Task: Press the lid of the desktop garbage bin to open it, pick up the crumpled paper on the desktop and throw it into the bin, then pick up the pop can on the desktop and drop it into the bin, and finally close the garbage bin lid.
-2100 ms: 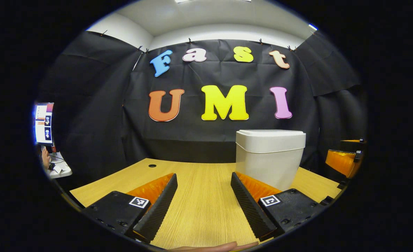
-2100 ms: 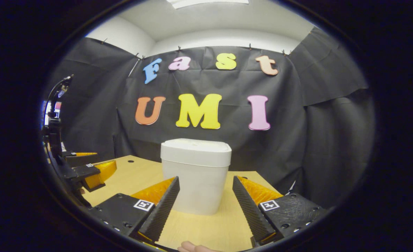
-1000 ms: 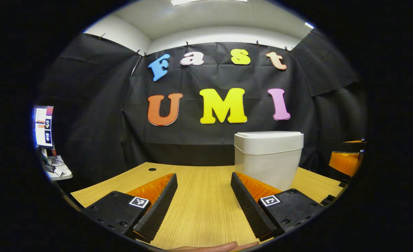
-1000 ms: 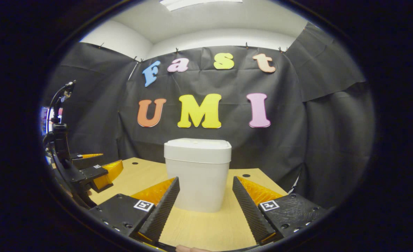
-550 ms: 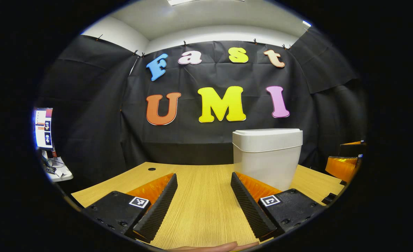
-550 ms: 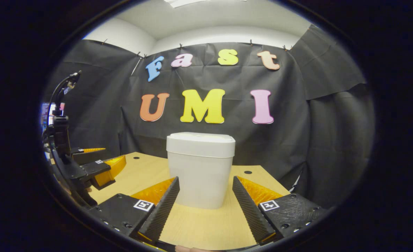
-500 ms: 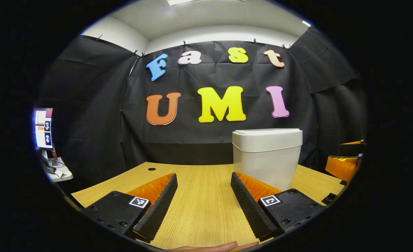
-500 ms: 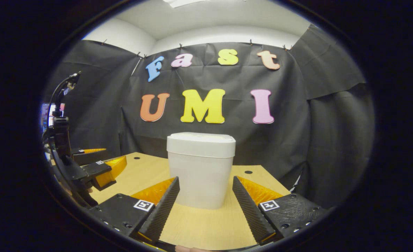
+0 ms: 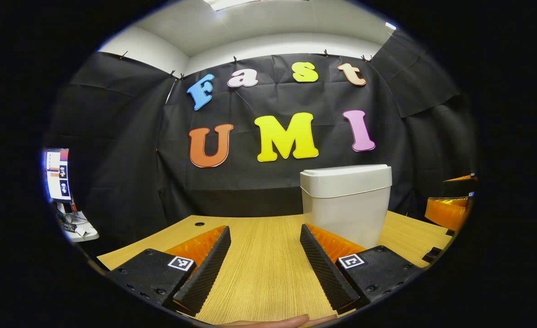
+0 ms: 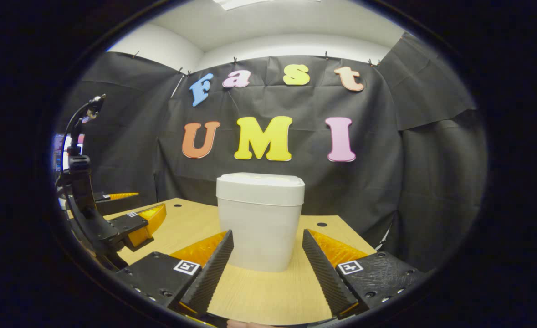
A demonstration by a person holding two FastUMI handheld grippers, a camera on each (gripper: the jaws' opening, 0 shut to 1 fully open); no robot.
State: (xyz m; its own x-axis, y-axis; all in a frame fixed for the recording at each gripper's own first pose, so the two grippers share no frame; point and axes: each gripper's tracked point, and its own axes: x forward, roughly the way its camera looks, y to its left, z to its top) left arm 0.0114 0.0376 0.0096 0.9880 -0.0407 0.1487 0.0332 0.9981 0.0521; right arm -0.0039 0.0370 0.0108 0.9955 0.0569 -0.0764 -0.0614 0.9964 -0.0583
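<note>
Here the garbage bin (image 10: 260, 225) stands upright on the desktop (image 10: 268, 291), its lid (image 10: 260, 187) down flat. The right gripper (image 10: 267, 262) faces the bin squarely, bin centred beyond its spread, empty fingers, lid above fingertip level. From the left gripper (image 9: 264, 257), jaws likewise wide and holding nothing, the bin sits ahead and off to the right. Judgement: the right gripper is the nearer and better lined up; pressing the lid calls for rising above the bin, then coming down.
</note>
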